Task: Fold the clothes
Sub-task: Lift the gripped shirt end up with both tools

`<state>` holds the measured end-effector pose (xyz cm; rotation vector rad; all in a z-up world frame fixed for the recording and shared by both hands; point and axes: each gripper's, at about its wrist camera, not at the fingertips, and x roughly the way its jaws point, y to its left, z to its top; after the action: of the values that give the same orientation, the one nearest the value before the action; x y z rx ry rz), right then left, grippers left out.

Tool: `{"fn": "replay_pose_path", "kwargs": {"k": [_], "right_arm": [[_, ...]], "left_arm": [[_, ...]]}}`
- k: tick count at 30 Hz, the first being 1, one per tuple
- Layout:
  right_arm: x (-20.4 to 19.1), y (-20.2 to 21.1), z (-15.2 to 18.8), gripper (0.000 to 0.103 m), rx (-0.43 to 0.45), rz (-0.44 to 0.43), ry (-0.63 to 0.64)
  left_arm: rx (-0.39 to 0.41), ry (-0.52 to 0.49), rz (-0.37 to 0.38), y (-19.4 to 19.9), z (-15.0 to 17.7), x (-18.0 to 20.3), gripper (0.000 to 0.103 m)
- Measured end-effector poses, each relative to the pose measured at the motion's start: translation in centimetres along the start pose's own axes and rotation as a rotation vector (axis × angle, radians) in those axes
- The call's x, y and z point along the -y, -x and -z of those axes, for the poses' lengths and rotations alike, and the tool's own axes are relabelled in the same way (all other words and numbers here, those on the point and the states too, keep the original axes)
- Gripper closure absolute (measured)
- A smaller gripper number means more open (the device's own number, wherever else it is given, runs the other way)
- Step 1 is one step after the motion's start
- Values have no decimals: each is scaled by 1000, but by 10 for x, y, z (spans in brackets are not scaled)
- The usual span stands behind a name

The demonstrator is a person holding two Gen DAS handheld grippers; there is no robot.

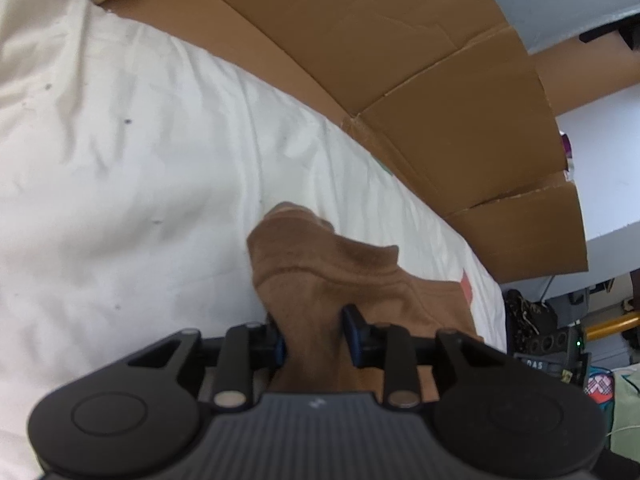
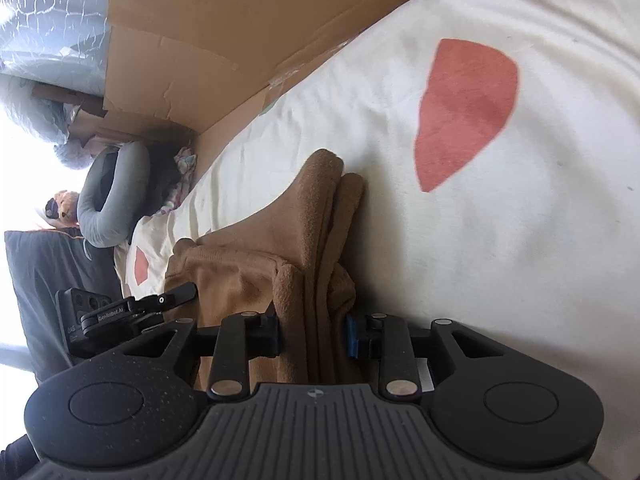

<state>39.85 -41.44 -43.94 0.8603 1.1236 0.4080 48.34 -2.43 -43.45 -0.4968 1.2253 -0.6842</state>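
The left claw (image 1: 313,334) is clenched on the brown garment (image 1: 320,276). The right claw (image 2: 314,334) grips its bunched folds over the white sheet (image 2: 500,240).

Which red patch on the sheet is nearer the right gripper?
The large red patch, right of the brown garment; the small patch lies farther off to its left, toward the grey cushion.
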Motion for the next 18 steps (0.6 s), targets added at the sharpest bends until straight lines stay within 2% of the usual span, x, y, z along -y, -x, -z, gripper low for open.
{"fn": "replay_pose_path", "kwargs": {"k": [1,2,3,4,6,18], "right_arm": [[-1,-1,-1,69,-1,1,2],[-3,-2,-2,74,-3,2,6],[-5,-2,-2,75,-3,5,9],[-8,-1,-2,80,-1,13,14],[-13,1,-1,82,6,35,28],[-50,16,8,85,71,143,101]], "left_arm": [[2,0,0,-1,0,1,73],[7,-6,-1,-1,1,2,77],[11,-11,-1,0,2,4,85],[15,-18,0,1,3,5,89],[26,-32,-3,6,5,9,94],[66,-126,-79,32,10,47,97]]}}
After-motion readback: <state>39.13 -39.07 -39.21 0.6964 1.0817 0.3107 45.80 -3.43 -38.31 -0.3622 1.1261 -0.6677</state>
